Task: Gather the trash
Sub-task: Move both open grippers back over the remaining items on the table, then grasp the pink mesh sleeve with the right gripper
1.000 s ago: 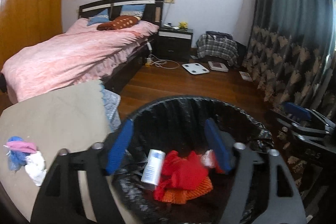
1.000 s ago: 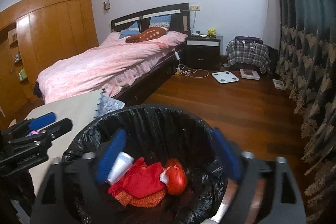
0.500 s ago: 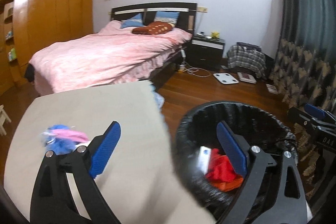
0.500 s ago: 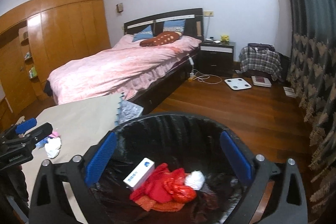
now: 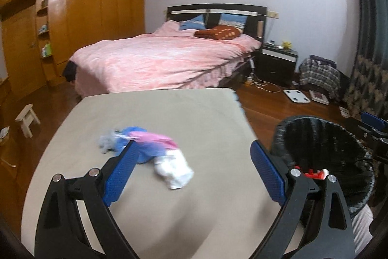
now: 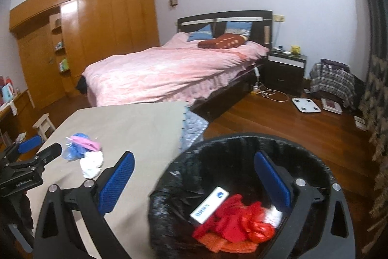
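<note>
While the left gripper [image 5: 191, 171] is held over the beige table [image 5: 169, 113], its jaws are spread wide with nothing gripped, having just been opening; a small heap of trash [image 5: 155, 152], blue, pink and white scraps, is seen lying on the tabletop just ahead of the blue pads; the right gripper [image 6: 194, 179] is also kept wide open and empty, over the rim of the black-lined bin [image 6: 303, 145] beside the table, where red stuff [image 6: 232, 227] and a white box [image 6: 209, 204] are already dumped.
</note>
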A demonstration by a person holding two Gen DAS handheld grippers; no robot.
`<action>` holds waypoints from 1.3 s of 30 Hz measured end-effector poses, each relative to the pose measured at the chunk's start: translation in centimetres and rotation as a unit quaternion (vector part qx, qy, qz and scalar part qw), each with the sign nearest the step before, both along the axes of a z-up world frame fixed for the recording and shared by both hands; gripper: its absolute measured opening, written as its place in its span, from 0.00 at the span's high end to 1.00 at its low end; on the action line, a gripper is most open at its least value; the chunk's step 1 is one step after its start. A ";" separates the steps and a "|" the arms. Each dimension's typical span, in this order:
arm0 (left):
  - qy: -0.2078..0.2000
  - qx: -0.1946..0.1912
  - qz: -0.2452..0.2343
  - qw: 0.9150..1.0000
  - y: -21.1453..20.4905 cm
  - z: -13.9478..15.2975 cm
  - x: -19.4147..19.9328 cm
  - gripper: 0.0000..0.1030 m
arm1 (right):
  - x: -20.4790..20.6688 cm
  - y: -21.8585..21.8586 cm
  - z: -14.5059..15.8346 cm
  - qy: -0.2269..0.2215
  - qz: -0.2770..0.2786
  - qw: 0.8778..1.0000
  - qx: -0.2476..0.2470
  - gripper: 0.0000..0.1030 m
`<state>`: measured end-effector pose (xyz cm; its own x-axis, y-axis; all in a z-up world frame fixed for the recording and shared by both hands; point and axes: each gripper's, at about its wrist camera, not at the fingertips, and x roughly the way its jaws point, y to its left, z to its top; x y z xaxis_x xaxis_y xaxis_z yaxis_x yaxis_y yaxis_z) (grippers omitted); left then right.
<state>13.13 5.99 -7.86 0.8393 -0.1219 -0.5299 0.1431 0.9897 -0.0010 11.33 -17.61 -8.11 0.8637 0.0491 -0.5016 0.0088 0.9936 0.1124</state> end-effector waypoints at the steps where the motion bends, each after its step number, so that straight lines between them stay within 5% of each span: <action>1: -0.001 0.002 0.007 1.000 0.7 0.0 0.0 0.12 | 0.4 0.6 -0.1 0.002 0.007 1.000 0.001 0.06; 23: -0.005 0.010 0.150 0.989 14.4 -2.0 3.8 0.12 | 9.3 16.1 -3.6 0.021 0.169 0.985 -0.016 0.11; 39: 0.008 -0.002 0.182 0.983 19.5 -3.7 4.8 0.12 | 14.7 24.3 -7.2 0.057 0.239 0.969 -0.025 0.22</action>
<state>17.95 25.46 -11.56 0.8194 0.1821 -0.5436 -0.2197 0.9756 -0.0044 26.03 6.66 -15.29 0.6875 0.4031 -0.6040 -0.4448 0.8913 0.0886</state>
